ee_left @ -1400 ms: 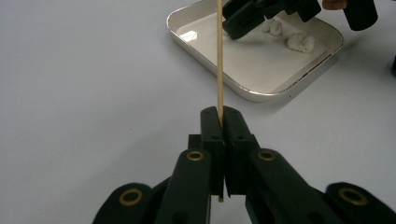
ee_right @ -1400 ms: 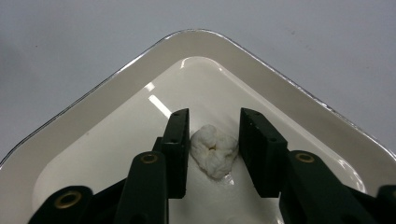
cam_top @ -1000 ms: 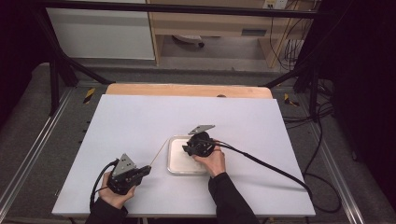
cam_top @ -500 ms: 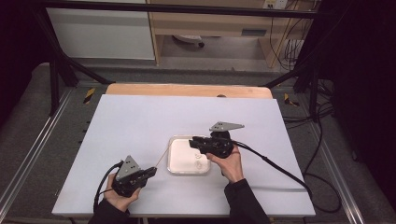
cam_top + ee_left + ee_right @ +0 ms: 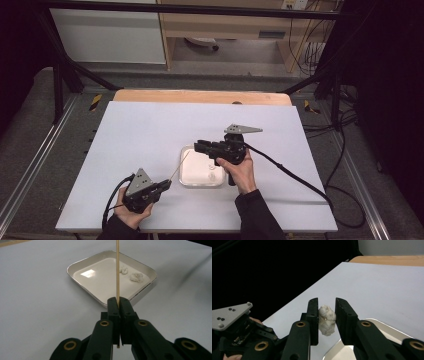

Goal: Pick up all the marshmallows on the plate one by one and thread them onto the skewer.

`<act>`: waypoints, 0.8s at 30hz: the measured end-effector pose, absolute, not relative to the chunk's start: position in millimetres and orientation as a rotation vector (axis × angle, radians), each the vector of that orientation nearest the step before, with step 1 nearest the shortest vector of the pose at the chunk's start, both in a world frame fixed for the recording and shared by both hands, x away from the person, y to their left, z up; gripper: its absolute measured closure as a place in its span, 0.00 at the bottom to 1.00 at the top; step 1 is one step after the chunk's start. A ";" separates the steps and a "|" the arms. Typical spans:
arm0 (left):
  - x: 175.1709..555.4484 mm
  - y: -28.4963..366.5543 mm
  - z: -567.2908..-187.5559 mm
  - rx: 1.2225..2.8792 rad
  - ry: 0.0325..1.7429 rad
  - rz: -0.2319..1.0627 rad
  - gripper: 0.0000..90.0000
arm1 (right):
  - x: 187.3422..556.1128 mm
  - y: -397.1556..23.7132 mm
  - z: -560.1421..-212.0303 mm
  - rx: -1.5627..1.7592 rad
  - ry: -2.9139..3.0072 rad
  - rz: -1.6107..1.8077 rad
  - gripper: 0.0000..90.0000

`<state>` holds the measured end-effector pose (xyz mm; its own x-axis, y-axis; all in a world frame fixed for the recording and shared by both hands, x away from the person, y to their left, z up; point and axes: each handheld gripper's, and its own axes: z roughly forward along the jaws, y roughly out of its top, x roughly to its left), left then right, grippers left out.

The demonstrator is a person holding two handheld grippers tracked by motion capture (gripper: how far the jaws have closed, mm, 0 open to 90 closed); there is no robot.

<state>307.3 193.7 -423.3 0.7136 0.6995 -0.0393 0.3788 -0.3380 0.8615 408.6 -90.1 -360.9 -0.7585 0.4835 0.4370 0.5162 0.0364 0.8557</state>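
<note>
Left gripper [image 5: 117, 305] is clenched on one thin, straight wooden skewer [image 5: 117, 270], which pokes forward toward the tray [image 5: 82, 280]. Right gripper [image 5: 327, 312] is grasping one lumpy white dough-like piece [image 5: 326, 320], matte and crumpled, lifted just above the tray's left edge [image 5: 184, 170]. The tray is one square dish with rounded corners, a glossy white inside and a shiny rim, sitting mid-table. Two more small white lumps [image 5: 132, 275] lie in it near the far side. The table [image 5: 145, 130] has a smooth white top with a wood edge at the back.
</note>
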 end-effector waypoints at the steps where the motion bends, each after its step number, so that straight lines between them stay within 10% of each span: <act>1: 307.2 193.4 -423.4 1.966 0.826 0.420 0.98 | 409.0 -88.5 -360.9 -1.076 -2.228 -1.874 0.82; 24: 303.9 195.0 -423.6 1.943 0.819 0.436 0.98 | 411.2 -71.8 -374.2 -1.070 -2.168 -1.822 0.86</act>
<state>303.9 195.0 -423.6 0.7122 0.7011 -0.0347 0.3634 -0.3259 0.8728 411.2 -71.8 -374.2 -0.7442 0.4359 0.5061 0.5736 0.0288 0.8186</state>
